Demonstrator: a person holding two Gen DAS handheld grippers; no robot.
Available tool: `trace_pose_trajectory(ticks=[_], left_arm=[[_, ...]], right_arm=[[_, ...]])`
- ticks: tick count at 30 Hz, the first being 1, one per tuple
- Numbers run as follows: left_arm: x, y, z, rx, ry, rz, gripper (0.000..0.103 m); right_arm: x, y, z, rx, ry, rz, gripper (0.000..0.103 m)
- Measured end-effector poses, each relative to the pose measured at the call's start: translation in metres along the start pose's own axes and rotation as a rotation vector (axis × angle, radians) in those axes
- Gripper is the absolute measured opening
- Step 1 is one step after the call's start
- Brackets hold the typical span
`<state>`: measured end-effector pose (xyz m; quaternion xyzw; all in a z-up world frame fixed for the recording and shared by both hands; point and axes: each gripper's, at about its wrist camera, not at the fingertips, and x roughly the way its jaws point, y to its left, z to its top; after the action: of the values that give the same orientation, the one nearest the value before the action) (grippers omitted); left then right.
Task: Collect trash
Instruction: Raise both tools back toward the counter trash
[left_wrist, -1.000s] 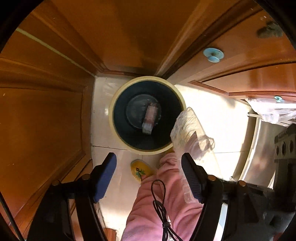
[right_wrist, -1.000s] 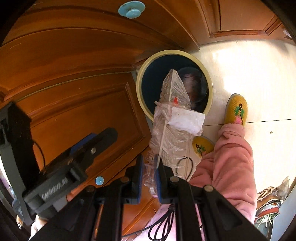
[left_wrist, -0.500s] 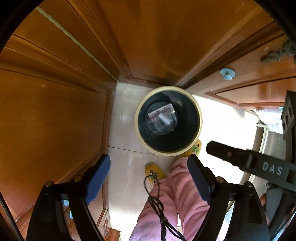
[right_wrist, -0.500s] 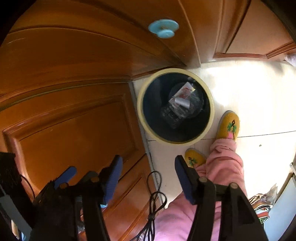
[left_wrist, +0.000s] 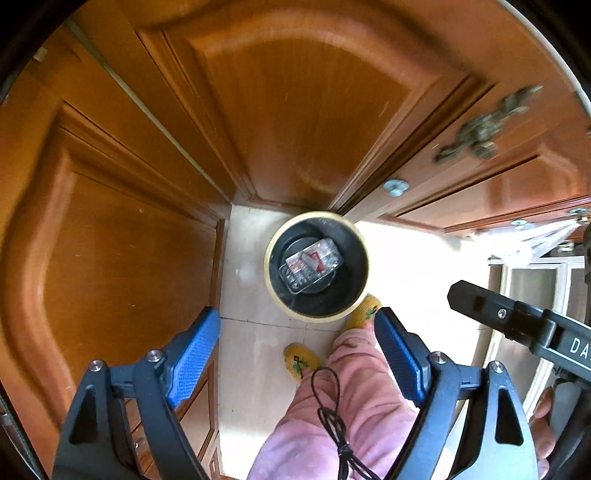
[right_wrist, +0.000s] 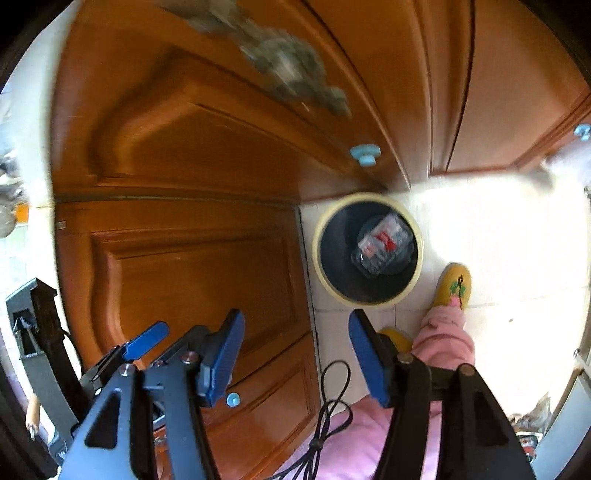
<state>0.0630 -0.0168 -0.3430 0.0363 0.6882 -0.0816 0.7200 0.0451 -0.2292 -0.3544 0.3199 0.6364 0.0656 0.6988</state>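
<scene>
Now both grippers stand empty. Nearest the lens, the left gripper (left_wrist: 297, 354) has its blue pads spread wide with nothing between them but a view of a pink trouser leg (left_wrist: 354, 402) and a dangling black cable (left_wrist: 332, 410). The right gripper (right_wrist: 295, 354) also has its jaws apart, about half as wide as they go, and nothing is between them; a second ago they were pinched together on a crinkled clear plastic wrapper held above the bin.

Further down, two yellow slippers (right_wrist: 453, 285) stand on the pale tile floor (left_wrist: 251, 354), just beside the bin (left_wrist: 317, 218), which sits in the corner where the wooden cabinet doors (left_wrist: 110, 258) meet. The bin looks smaller in both views than it did a second ago, so both hands have lifted away from it.

Deepest in the scene, the wrapper (left_wrist: 311, 265) lies flat on the bottom of the bin, red print showing, well inside the cream rim. The right wrist view shows the same wrapper (right_wrist: 382, 245) resting there.

That piece of trash is, by my reading, collected. With both grippers free and raised, the likely next step is to look for another piece; some clutter at the lower right edge of the right view may be a candidate, though it is too small to tell.
</scene>
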Motion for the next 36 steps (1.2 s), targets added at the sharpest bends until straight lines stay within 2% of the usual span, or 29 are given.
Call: trace_pose_trajectory(ticks=[6, 10, 18, 23, 27, 30, 36], left_arm=[[-0.080, -0.005, 0.006, 0.010, -0.139, -0.029, 0.084], [-0.149, -0.013, 0.015, 0.013, -0.288, -0.043, 0.084], [-0.273, -0.016, 0.032, 0.017, -0.583, -0.060, 0.084], [-0.335, -0.016, 0.038, 0.038, -0.714, -0.058, 0.084], [-0.368, -0.015, 0.046, 0.051, -0.790, -0.058, 0.084], [-0.383, -0.017, 0.056, 0.058, -0.818, -0.060, 0.084], [-0.391, -0.020, 0.073, 0.056, -0.852, -0.048, 0.084]], right_arm=[[-0.075, 0.033, -0.015, -0.070, -0.137, -0.013, 0.059], [-0.123, 0.058, -0.027, -0.135, -0.230, -0.026, 0.059], [-0.208, 0.112, -0.036, -0.288, -0.471, -0.064, 0.059], [-0.259, 0.143, -0.033, -0.349, -0.601, -0.070, 0.059], [-0.282, 0.166, -0.024, -0.374, -0.660, -0.078, 0.059], [-0.297, 0.178, -0.017, -0.389, -0.686, -0.093, 0.059], [-0.318, 0.190, 0.008, -0.420, -0.727, -0.122, 0.059]])
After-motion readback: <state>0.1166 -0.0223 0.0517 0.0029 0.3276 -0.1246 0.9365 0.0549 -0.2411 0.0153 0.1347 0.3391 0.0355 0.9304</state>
